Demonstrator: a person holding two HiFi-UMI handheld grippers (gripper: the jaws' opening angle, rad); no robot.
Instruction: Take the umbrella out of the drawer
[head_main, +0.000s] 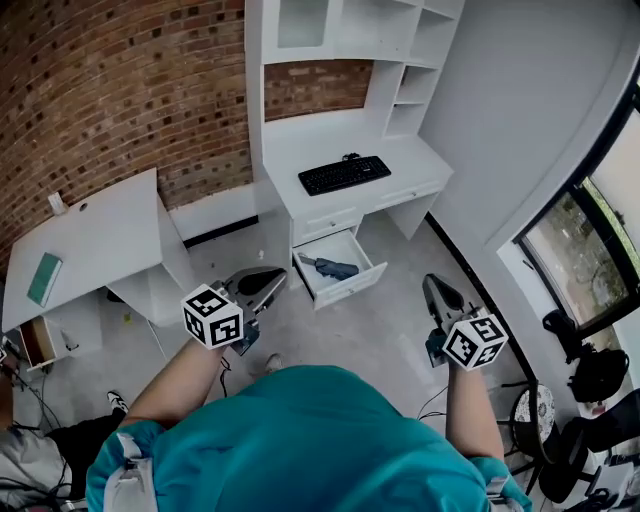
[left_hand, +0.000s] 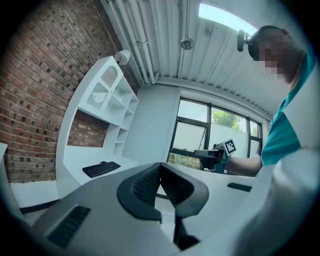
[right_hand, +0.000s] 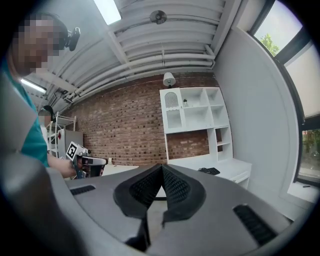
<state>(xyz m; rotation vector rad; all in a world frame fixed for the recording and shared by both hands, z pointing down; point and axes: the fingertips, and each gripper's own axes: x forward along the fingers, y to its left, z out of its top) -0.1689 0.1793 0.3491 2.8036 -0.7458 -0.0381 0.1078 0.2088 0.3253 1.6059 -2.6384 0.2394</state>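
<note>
A dark blue folded umbrella (head_main: 330, 266) lies in the open white drawer (head_main: 342, 283) under the desk. My left gripper (head_main: 272, 280) hangs in the air just left of the drawer, jaws shut and empty. My right gripper (head_main: 432, 288) hovers to the drawer's right, also shut with nothing in it. In the left gripper view the black pads (left_hand: 161, 184) meet at the tips, and the right gripper (left_hand: 210, 155) shows beyond them. The right gripper view has its pads (right_hand: 161, 186) touching, with the left gripper (right_hand: 92, 161) off to the side.
A white desk (head_main: 330, 150) with shelves holds a black keyboard (head_main: 344, 174). A second white table (head_main: 90, 240) with a teal book (head_main: 44, 278) stands at the left by the brick wall. A window (head_main: 580, 250) is at the right. Grey floor lies between me and the drawer.
</note>
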